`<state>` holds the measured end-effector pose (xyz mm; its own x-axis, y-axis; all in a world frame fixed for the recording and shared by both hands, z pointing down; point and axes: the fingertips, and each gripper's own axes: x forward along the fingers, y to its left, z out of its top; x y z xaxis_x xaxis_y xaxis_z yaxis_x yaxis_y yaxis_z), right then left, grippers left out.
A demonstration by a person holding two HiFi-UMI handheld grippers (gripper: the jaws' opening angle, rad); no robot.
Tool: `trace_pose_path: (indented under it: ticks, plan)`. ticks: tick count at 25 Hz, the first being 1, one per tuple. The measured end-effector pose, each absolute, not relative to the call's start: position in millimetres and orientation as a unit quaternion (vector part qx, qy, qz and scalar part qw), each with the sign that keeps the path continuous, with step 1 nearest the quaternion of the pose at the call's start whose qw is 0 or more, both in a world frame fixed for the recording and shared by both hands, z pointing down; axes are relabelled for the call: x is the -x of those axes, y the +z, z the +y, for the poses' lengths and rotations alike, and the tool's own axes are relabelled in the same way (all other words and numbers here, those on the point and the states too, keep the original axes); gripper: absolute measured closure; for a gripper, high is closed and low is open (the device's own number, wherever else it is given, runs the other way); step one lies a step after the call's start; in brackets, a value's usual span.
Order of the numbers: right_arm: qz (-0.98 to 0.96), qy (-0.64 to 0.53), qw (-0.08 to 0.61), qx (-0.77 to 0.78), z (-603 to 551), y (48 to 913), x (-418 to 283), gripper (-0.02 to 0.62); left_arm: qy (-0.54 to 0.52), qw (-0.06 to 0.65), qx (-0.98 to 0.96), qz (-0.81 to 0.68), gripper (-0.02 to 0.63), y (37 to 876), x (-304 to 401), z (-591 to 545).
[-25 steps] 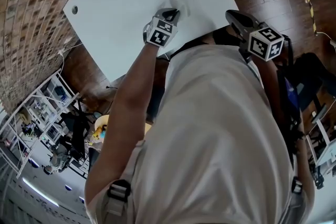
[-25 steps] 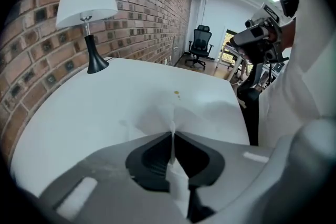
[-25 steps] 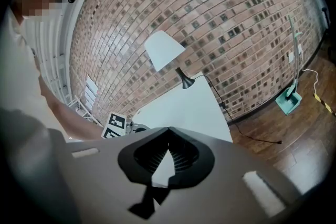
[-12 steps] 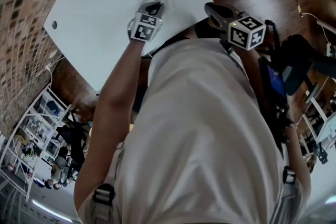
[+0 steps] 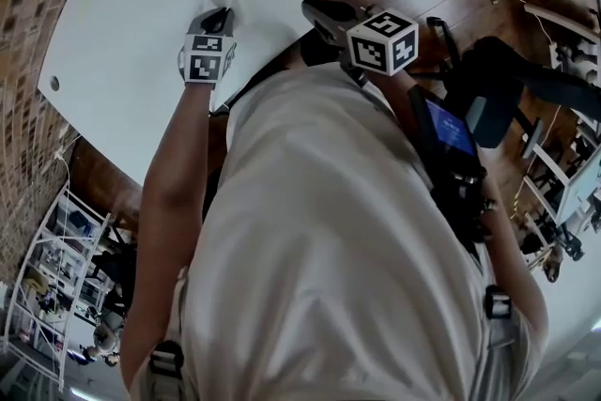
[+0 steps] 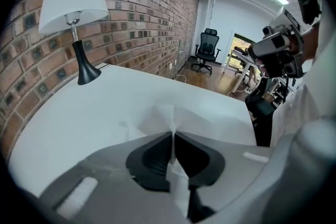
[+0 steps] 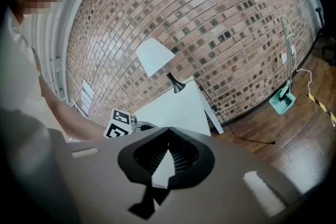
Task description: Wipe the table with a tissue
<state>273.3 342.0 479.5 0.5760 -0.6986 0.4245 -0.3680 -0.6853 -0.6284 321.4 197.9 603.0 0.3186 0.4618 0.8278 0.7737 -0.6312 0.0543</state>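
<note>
Wiping step judged in hand. Tabletop point(image 5: 113, 52) white, lamp point(image 6: 72, 5) at its far end. Left gripper point(image 5: 219, 18): jaws clamped on the tissue point(image 6: 181, 119), which lies spread on the tabletop well apart from the lamp. Right gripper point(image 5: 315, 11): jaws closed, empty. Next: sweep lampward under even pressure.

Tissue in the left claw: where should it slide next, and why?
Probably sweep it across the table toward the lamp: the left claw is shut on the tissue, which lies on the table, and bare white surface stretches that way.
</note>
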Motion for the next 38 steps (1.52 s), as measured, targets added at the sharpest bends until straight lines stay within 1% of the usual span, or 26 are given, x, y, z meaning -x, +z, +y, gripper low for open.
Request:
trace_pose_path:
  ticks: [4, 10, 13, 15, 17, 21, 25, 30, 35, 38]
  plan:
    - [0.312, -0.340, 0.246, 0.852, 358.8, 481.7, -274.0, 0.588, -0.450, 0.156, 0.799, -0.367, 0.584, 603.1, -324.8, 207.6]
    - [0.330, -0.345, 0.241, 0.845, 361.7, 486.0, -281.2, 0.588, -0.473, 0.053, 0.827, -0.298, 0.586, 603.7, -347.7, 206.4]
    - [0.340, -0.341, 0.241, 0.843, 365.3, 482.6, -288.0, 0.588, -0.429, 0.013, 0.865, -0.260, 0.586, 574.1, -373.1, 197.5]
    - [0.343, -0.337, 0.239, 0.843, 374.4, 482.3, -295.1, 0.588, -0.396, 0.001, 0.886, -0.240, 0.586, 551.8, -389.0, 186.9]
    - [0.345, -0.337, 0.240, 0.843, 381.4, 484.5, -300.3, 0.588, -0.383, 0.023, 0.894, -0.232, 0.585, 539.8, -395.7, 172.4]
    - [0.360, -0.344, 0.243, 0.833, 378.2, 490.6, -304.0, 0.588, -0.399, 0.091, 0.884, -0.225, 0.586, 546.7, -385.1, 151.4]
    - [0.378, -0.348, 0.236, 0.825, 374.2, 492.8, -308.3, 0.588, -0.418, 0.192, 0.860, -0.221, 0.584, 578.0, -372.0, 160.3]
    - [0.375, -0.350, 0.240, 0.824, 379.5, 494.6, -308.9, 0.588, -0.373, 0.296, 0.859, -0.188, 0.586, 588.3, -377.4, 170.1]
    - [0.361, -0.360, 0.247, 0.824, 395.2, 501.4, -303.0, 0.588, -0.359, 0.367, 0.842, -0.168, 0.591, 598.1, -387.0, 177.2]
    - [0.351, -0.362, 0.260, 0.823, 401.5, 505.7, -299.0, 0.588, -0.346, 0.423, 0.820, -0.174, 0.606, 602.9, -390.4, 182.7]
